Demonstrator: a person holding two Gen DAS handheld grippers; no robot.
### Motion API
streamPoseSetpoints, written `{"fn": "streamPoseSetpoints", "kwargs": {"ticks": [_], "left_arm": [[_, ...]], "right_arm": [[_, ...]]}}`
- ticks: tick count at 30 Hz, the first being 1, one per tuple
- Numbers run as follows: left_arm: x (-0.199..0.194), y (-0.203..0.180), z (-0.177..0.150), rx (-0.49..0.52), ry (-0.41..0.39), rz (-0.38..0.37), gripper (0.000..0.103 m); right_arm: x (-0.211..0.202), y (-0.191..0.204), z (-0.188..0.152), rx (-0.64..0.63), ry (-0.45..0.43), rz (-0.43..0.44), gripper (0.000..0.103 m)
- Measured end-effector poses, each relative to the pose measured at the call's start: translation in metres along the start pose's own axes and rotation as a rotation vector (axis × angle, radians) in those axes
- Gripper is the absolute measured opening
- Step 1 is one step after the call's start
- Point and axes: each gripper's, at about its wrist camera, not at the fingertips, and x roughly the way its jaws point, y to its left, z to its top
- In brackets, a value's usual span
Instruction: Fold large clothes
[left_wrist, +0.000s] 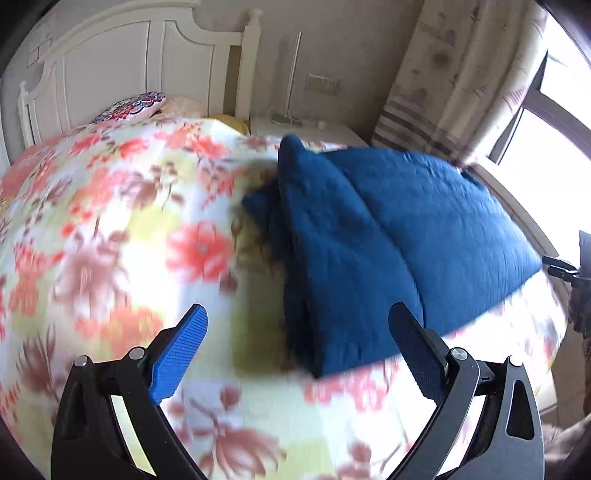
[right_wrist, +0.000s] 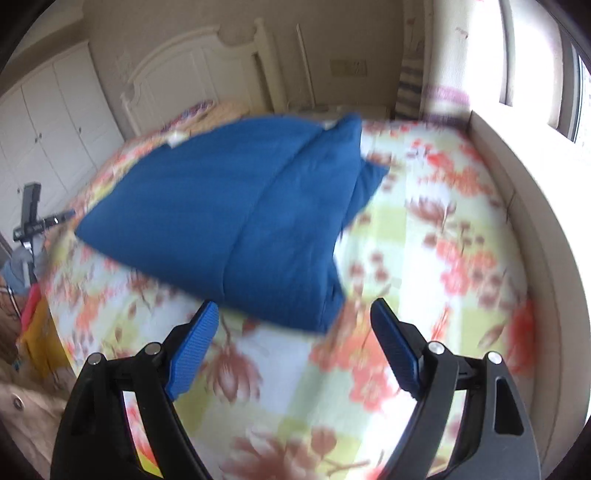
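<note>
- We see the blue garment already folded into a thick rectangle on the bed.
- Both our left tongs and right tongs are spread, holding nothing, near the garment; perhaps little remains.

A floral bedspread covers the bed. At the head end stand a white headboard and a patterned pillow. Beside that corner sit a white nightstand and curtain. White wardrobe doors line the wall.
</note>
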Motion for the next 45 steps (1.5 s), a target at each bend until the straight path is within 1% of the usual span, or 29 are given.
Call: {"fn": "streamPoseSetpoints", "kwargs": {"ticks": [2, 4, 5, 6, 8, 10, 13, 16, 17, 19, 22, 23, 24, 25, 26, 27, 28, 29, 30, 32, 34, 36, 38, 40, 41, 45], "left_arm": [[0.005, -0.004, -0.013, 0.016, 0.007, 0.004, 0.096], [0.02, -0.008, -0.017, 0.027, 0.028, 0.009, 0.096], [0.027, -0.009, -0.015, 0.025, 0.034, 0.007, 0.099], [0.034, -0.008, -0.011, 0.021, 0.033, -0.005, 0.099], [0.04, -0.007, -0.001, 0.008, 0.022, -0.036, 0.099], [0.041, -0.007, 0.007, 0.001, 0.013, -0.066, 0.099], [0.045, -0.013, 0.013, 0.014, 0.032, -0.099, 0.099], [0.05, -0.028, 0.012, 0.043, 0.088, -0.189, 0.099], [0.046, -0.032, 0.009, 0.056, 0.075, -0.178, 0.099], [0.036, -0.041, 0.001, 0.075, 0.056, -0.208, 0.099], [0.036, -0.047, -0.006, 0.087, 0.038, -0.187, 0.099], [0.041, -0.046, -0.006, 0.064, 0.034, -0.198, 0.092], [0.044, -0.045, -0.005, 0.044, 0.018, -0.205, 0.079], [0.047, -0.046, -0.005, 0.027, -0.001, -0.208, 0.076], [0.049, -0.046, -0.007, 0.016, -0.006, -0.211, 0.066], [0.05, -0.048, -0.007, 0.006, 0.002, -0.213, 0.059], [0.049, -0.052, -0.009, 0.013, 0.004, -0.204, 0.055], [0.045, -0.055, -0.01, 0.026, 0.006, -0.194, 0.048], [0.04, -0.056, -0.012, 0.03, 0.012, -0.193, 0.042], [0.027, -0.059, -0.017, 0.04, 0.02, -0.191, 0.038], [0.014, -0.061, -0.023, 0.051, 0.03, -0.187, 0.036], [-0.007, -0.066, -0.04, 0.059, 0.045, -0.202, 0.036], [-0.027, -0.068, -0.059, 0.062, 0.054, -0.221, 0.036], [-0.046, -0.069, -0.079, 0.044, 0.063, -0.247, 0.036], [-0.061, -0.069, -0.094, 0.023, 0.067, -0.266, 0.036], [-0.095, -0.075, -0.131, -0.008, 0.059, -0.3, 0.037]], "right_arm": [[0.011, 0.005, -0.003, -0.021, 0.012, -0.01, 0.083], [0.021, 0.011, 0.003, -0.054, -0.007, -0.019, 0.083], [0.027, 0.014, 0.005, -0.06, -0.01, -0.022, 0.083], [0.035, 0.017, 0.009, -0.063, -0.01, -0.025, 0.083], [0.045, 0.025, 0.012, -0.105, -0.018, -0.067, 0.083], [0.045, 0.032, 0.013, -0.127, -0.026, -0.095, 0.083], [0.04, 0.035, 0.012, -0.131, -0.043, -0.112, 0.08], [0.04, 0.034, 0.014, -0.115, -0.049, -0.116, 0.08], [0.039, 0.034, 0.013, -0.106, -0.054, -0.119, 0.08], [0.035, 0.034, 0.012, -0.101, -0.069, -0.117, 0.079], [0.034, 0.03, 0.012, -0.085, -0.082, -0.094, 0.078], [0.035, 0.029, 0.012, -0.077, -0.085, -0.088, 0.077], [0.036, 0.027, 0.013, -0.062, -0.091, -0.078, 0.075], [0.036, 0.027, 0.013, -0.055, -0.098, -0.073, 0.071], [0.035, 0.028, 0.012, -0.052, -0.11, -0.064, 0.061], [0.032, 0.03, 0.01, -0.051, -0.124, -0.059, 0.046], [0.03, 0.035, 0.009, -0.057, -0.13, -0.054, 0.039], [0.027, 0.041, 0.006, -0.068, -0.134, -0.061, 0.03], [0.024, 0.047, 0.004, -0.08, -0.133, -0.071, 0.024], [0.018, 0.055, 0.0, -0.094, -0.133, -0.081, 0.021], [0.004, 0.061, -0.009, -0.102, -0.133, -0.048, 0.02], [-0.013, 0.066, -0.024, -0.096, -0.117, -0.014, 0.02], [-0.03, 0.075, -0.044, -0.105, -0.1, 0.01, 0.02], [-0.051, 0.084, -0.069, -0.095, -0.078, 0.048, 0.02], [-0.065, 0.09, -0.083, -0.079, -0.069, 0.069, 0.02], [-0.102, 0.111, -0.123, -0.09, -0.065, 0.08, 0.021]]}}
